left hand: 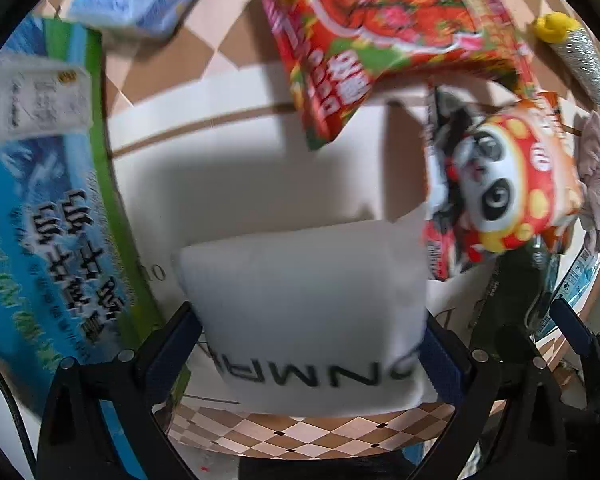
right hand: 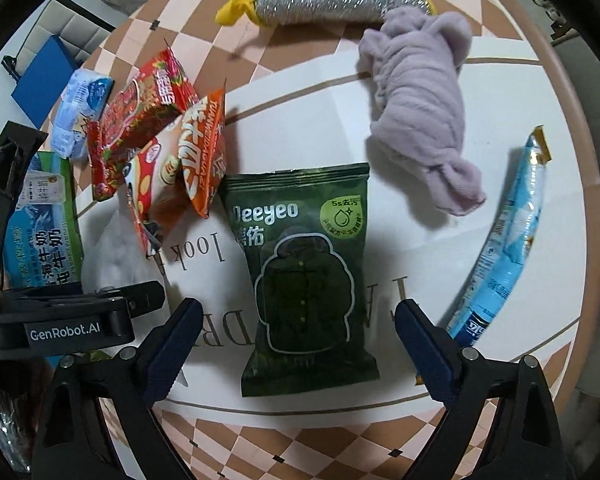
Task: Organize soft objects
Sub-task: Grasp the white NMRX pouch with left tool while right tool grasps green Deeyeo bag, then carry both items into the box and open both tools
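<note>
My left gripper (left hand: 308, 344) is shut on a white soft pack (left hand: 304, 312) with black letters, held just above the table. In the right wrist view that pack (right hand: 112, 256) shows at the left, beside the left gripper (right hand: 140, 298). My right gripper (right hand: 300, 340) is open, its fingers on either side of the lower part of a dark green Deeyeo pack (right hand: 304, 272) lying flat on the table. Whether the fingers touch it is unclear.
A round table with a checkered rim (right hand: 340, 440) carries a red snack bag (right hand: 140, 120), a panda snack bag (left hand: 504, 176), an orange bag (right hand: 204, 152), a blue milk pack (left hand: 44, 240), a tissue pack (right hand: 80, 112), a silver scouring pad (right hand: 336, 0), a purple plush cloth (right hand: 420, 108) and a long blue sachet (right hand: 508, 240).
</note>
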